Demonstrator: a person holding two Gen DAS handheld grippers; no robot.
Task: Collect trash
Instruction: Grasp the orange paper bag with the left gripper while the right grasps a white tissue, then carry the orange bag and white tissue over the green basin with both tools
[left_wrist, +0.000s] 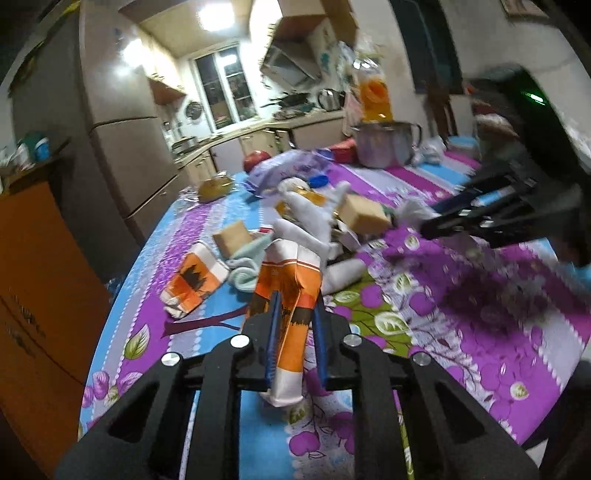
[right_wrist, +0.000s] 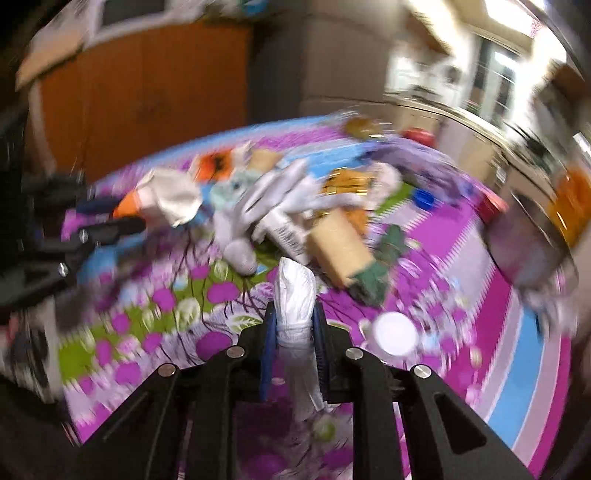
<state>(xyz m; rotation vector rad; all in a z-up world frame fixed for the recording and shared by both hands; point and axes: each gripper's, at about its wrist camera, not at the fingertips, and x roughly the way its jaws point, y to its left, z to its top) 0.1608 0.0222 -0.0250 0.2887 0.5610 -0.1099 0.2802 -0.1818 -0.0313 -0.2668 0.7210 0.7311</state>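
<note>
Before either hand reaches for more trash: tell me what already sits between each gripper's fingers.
Both are occupied. The left gripper is shut on an orange-and-white wrapper. The right gripper is shut on a crumpled white tissue. Each load blocks the fingers from the trash pile on the tablecloth.

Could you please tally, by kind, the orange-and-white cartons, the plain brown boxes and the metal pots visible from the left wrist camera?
Orange-and-white cartons: 2, one in the left gripper at, one lying on the tablecloth at
Plain brown boxes: 2, at and
Metal pots: 1, at
Total: 5
</note>
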